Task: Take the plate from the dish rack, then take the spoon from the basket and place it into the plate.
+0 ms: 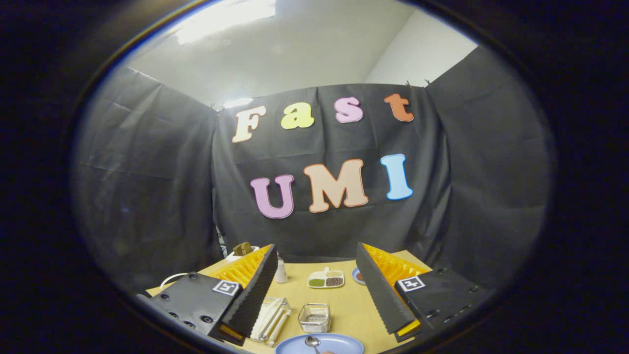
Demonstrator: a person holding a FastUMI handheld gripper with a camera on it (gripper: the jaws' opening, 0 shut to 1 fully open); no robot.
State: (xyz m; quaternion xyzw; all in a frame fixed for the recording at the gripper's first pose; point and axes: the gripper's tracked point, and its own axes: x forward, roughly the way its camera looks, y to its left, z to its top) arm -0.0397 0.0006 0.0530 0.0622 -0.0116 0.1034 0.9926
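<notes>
A blue plate (322,343) lies flat on the wooden table, close below and between the fingers. A spoon (311,341) rests in it, bowl pointing away. Beyond the plate stands a small wire basket (314,317), which looks to hold nothing. Left of the basket is the clear dish rack (271,318), partly hidden by the left finger. My gripper (314,295) is raised above the table, open wide, with nothing between its fingers.
Farther back on the table (349,305) sit a white divided dish (326,279) of green and dark grains, a small white shaker (280,272) and a round blue-rimmed dish (358,276). A brown object on something white (242,250) sits at the back left.
</notes>
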